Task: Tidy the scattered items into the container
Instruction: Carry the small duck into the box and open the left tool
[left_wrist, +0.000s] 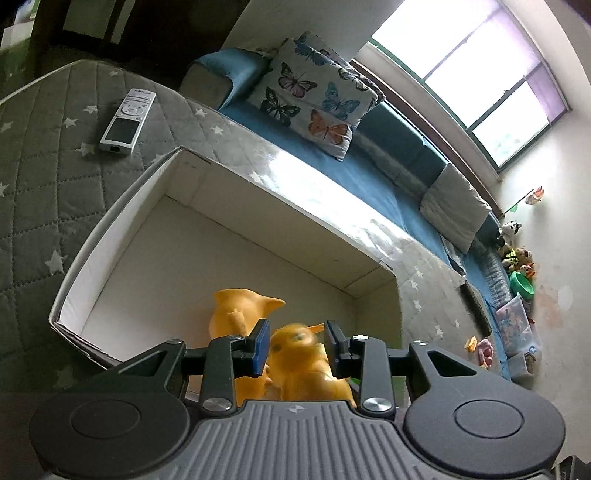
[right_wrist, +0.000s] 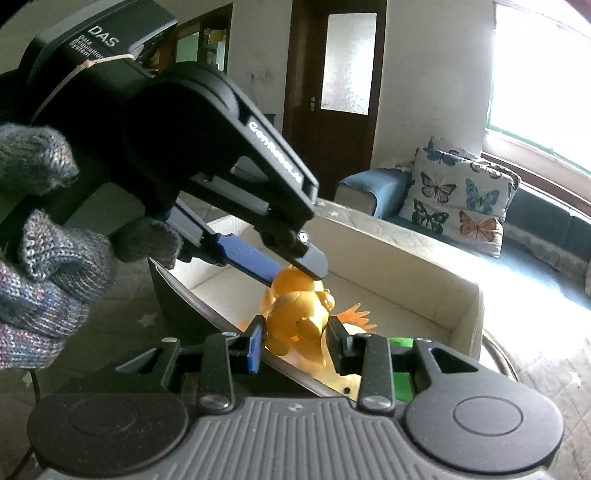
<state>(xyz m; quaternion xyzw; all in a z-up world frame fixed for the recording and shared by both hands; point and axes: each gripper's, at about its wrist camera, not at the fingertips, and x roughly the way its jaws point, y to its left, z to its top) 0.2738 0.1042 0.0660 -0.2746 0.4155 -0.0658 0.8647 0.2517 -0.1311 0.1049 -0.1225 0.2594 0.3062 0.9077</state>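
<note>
A white cardboard box (left_wrist: 236, 192) stands on a grey star-quilted bed; it also shows in the right wrist view (right_wrist: 424, 266). My left gripper (left_wrist: 297, 343) hangs over the box with its jaws apart; a blurred orange toy figure (left_wrist: 299, 354) sits between them, not clearly clamped. Another orange toy (left_wrist: 240, 314) lies in the box. In the right wrist view the left gripper (right_wrist: 295, 271) touches the top of the orange figure (right_wrist: 295, 314). My right gripper (right_wrist: 295, 343) is open just behind that figure. A green item (right_wrist: 402, 376) lies in the box.
A silver remote (left_wrist: 127, 120) lies on the quilt (left_wrist: 48, 206) left of the box. A blue sofa with a butterfly cushion (left_wrist: 314, 99) stands behind the bed. Toys are piled at the sofa's far end (left_wrist: 517, 266). A gloved hand (right_wrist: 44, 229) holds the left gripper.
</note>
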